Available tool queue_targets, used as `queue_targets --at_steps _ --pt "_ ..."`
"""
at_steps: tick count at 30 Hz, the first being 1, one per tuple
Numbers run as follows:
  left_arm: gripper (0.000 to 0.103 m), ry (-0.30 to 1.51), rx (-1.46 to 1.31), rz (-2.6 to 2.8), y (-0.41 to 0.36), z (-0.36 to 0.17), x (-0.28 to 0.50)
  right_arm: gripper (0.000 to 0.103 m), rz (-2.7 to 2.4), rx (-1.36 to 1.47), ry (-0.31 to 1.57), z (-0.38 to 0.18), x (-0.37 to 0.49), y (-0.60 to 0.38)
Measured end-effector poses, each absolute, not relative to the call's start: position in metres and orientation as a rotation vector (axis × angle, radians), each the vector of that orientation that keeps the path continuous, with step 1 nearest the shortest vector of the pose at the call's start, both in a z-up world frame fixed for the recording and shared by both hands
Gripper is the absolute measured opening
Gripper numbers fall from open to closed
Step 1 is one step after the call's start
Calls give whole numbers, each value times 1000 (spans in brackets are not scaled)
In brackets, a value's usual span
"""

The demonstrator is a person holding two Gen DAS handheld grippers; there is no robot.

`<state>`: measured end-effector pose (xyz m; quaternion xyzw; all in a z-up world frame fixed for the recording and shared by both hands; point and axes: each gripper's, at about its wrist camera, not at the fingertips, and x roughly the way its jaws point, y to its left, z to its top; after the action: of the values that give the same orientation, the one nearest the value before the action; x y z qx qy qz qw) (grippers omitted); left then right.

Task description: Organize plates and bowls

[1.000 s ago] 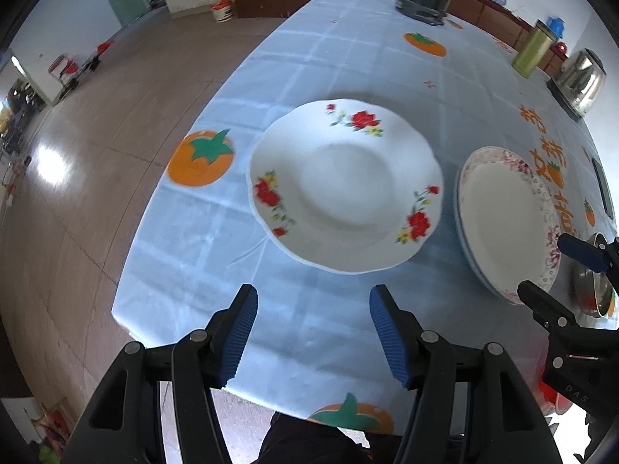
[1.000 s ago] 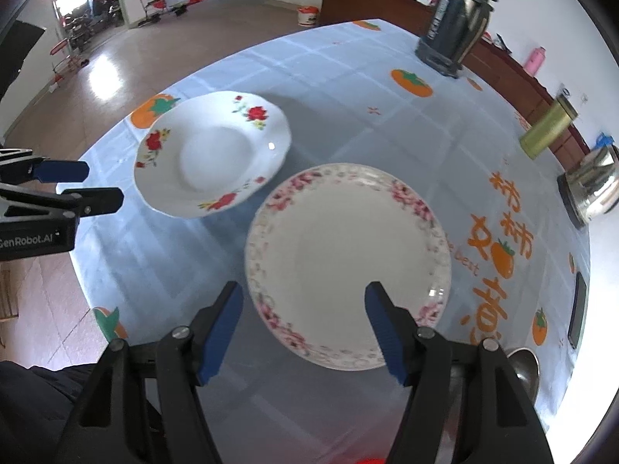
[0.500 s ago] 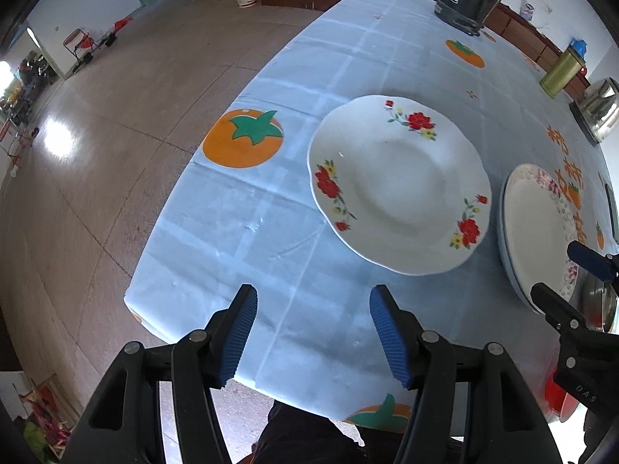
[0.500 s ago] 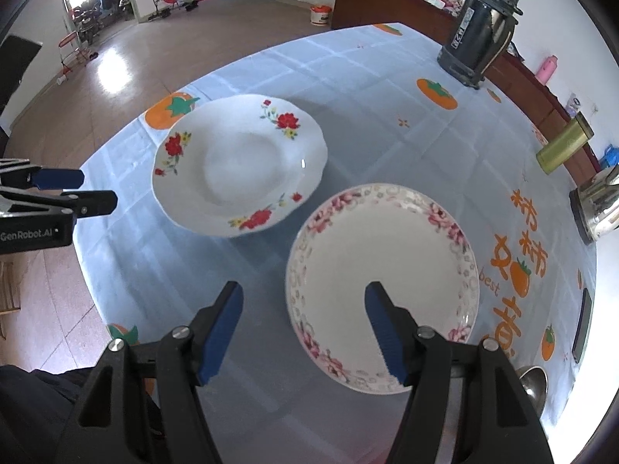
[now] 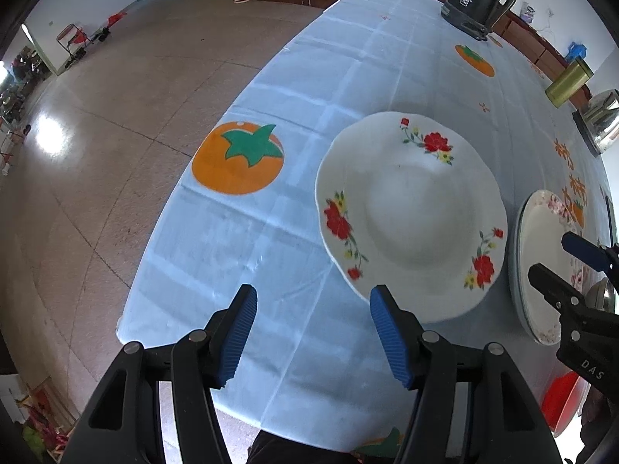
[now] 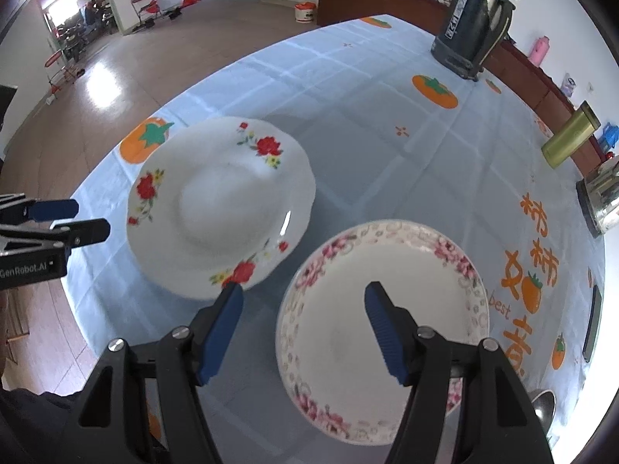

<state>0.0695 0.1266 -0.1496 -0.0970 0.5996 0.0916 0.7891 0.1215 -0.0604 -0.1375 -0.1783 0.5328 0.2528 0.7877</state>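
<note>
A white deep plate with red flowers [image 5: 412, 212] lies on the blue tablecloth, ahead and right of my left gripper [image 5: 312, 301]. That gripper hangs open over bare cloth, its right pad near the plate's front rim. A flat plate with a pink floral rim [image 6: 383, 309] lies to the right of the deep plate [image 6: 220, 205]. My right gripper [image 6: 302, 294] hovers open above the pink plate's left rim, nothing between its pads. Each gripper shows in the other's view: the right gripper [image 5: 551, 255] and the left gripper [image 6: 91, 218].
At the far end of the table [image 5: 271, 232] stand a dark thermos jug [image 6: 476, 19], a gold tin [image 6: 568, 139] and a steel kettle [image 6: 603, 201]. A dark phone [image 6: 594, 324] lies at the right edge. The table's left edge drops to tiled floor.
Both grippers have moved left along the table's near side, so both plates sit further right in each view. Jaw widths are unchanged and the plates have not moved.
</note>
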Motion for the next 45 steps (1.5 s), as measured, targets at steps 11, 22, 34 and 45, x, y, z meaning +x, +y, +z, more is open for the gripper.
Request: queue_targets --at_steps 11,22,34,45 --pt "63 1308 -181 165 123 -163 96 66 531 -365 1137 -140 156 -42" --pt "63 1330 -173 157 124 -176 110 65 540 -391 1137 -149 178 -21" --pt "63 1361 -181 149 124 -189 121 56 551 -423 1171 -168 190 -12" --pt "63 1375 -174 142 125 -196 126 38 569 -430 1210 -182 193 -11"
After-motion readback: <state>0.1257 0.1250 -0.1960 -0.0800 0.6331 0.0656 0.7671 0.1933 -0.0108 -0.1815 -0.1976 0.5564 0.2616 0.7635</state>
